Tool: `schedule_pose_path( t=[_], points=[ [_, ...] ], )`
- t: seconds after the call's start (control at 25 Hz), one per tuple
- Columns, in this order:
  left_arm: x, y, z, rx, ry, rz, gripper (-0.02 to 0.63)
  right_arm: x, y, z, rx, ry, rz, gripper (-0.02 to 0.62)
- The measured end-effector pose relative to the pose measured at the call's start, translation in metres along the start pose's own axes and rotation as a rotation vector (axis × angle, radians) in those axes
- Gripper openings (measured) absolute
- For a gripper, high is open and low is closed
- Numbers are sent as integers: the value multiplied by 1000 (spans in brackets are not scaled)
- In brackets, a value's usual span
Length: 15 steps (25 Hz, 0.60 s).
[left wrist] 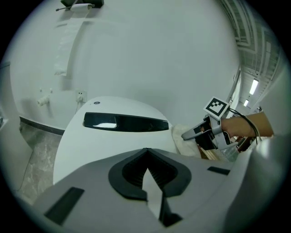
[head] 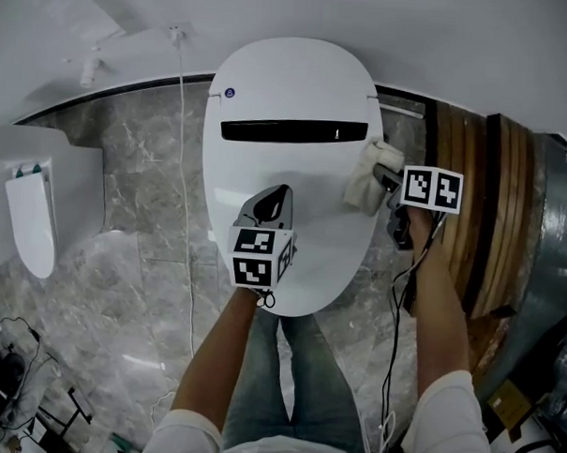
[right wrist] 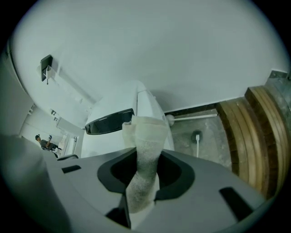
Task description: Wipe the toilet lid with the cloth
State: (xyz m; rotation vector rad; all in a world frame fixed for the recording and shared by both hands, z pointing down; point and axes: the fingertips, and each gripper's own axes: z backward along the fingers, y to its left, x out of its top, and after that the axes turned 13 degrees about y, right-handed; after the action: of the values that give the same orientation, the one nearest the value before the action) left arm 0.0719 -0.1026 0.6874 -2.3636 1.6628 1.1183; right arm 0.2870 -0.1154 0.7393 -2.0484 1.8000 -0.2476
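Note:
The white oval toilet lid point(head: 289, 108) fills the middle of the head view, with a dark slot point(head: 293, 131) across its upper part. My right gripper point(head: 383, 176) is shut on a pale cloth point(head: 366, 177), which lies bunched at the lid's right edge. In the right gripper view the cloth point(right wrist: 146, 154) runs up between the jaws towards the lid point(right wrist: 146, 107). My left gripper point(head: 277, 194) is shut with nothing in it and hovers over the lid's middle, below the slot. The left gripper view shows the lid point(left wrist: 109, 141), the cloth point(left wrist: 185, 140) and the right gripper point(left wrist: 187, 134).
A grey marble floor point(head: 140, 290) surrounds the toilet. A white cord point(head: 181, 169) hangs down left of the lid. A white fixture point(head: 30, 221) stands at the far left. Curved wooden slats point(head: 481, 211) rise on the right. The person's legs point(head: 291, 381) stand before the bowl.

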Motion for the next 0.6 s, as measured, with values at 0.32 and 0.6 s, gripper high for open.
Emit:
schedule_pose_path(
  t=[0.32, 0.6],
  points=[
    [-38, 64, 39, 105, -1, 152, 12, -26, 131, -26, 288, 15, 155, 98],
    [-48, 125, 82, 201, -58, 274, 13, -72, 279, -98, 436, 145, 250, 98]
  ],
)
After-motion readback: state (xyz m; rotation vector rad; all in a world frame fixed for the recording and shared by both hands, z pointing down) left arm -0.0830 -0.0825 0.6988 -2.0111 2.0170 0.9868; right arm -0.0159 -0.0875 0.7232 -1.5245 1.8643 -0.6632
